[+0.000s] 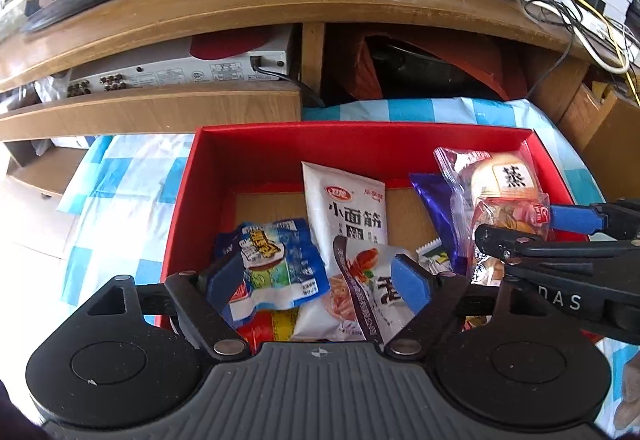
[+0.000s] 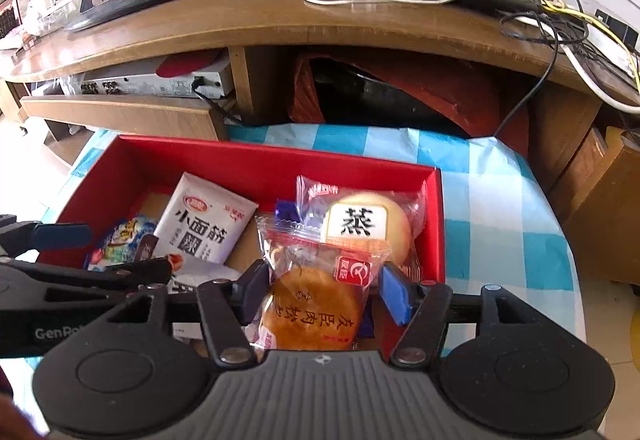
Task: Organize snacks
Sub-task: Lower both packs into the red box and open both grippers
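The red box (image 1: 280,147) sits on a table with a blue and white checked cloth (image 1: 116,179), and the snacks lie inside it. The left tongs (image 1: 318,282) hang over the near left part of the box. Their two blue pads are spread wide. A blue snack bag (image 1: 276,264) lies between them, close to the left pad, and a white bag with a shrimp picture (image 1: 360,288) lies by the right pad. I cannot tell if the pads touch either bag. A white bag with black letters (image 1: 346,211) leans up behind them.

The right tongs (image 2: 324,294) are over the near right part of the box. Their pads are spread too, one on each side of a round brown cake in a clear wrapper (image 2: 316,304). The wrapper is right up against the left pad. The right pad looks a little apart from it. Behind it lies a pale round bun in a wrapper (image 2: 368,224).

The right view shows the brown cake from close up; the left view only shows it from the side, behind the other tongs. The left view shows the shrimp bag well. In the right view the left tongs hide most of it.
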Demonstrator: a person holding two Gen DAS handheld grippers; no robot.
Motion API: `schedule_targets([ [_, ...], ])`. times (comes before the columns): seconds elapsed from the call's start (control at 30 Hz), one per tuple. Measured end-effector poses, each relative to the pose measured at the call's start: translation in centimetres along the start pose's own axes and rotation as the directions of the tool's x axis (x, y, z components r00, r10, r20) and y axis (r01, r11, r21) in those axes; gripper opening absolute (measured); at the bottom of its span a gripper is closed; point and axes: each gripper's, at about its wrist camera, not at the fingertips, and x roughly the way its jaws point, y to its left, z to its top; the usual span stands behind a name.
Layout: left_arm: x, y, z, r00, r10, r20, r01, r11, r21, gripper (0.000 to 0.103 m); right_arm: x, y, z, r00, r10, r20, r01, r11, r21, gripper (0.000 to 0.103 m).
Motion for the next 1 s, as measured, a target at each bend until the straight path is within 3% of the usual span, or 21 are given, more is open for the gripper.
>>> schedule_targets([
  [0.37, -1.5, 0.1, -0.4, 1.0, -0.003, 0.025, 0.003, 1.0, -0.006, 0.087, -1.0, -0.2, -0.5, 1.0, -0.012, 0.002, 0.012, 1.0, -0.008, 0.076],
  [1.0, -3.9, 0.5, -2.0, 0.999, -0.022, 0.034, 0.023, 1.0, -0.015, 0.09, -3.8, -0.8, -1.7, 1.0, -0.007, 0.027, 0.007, 1.0, 0.011, 0.077],
])
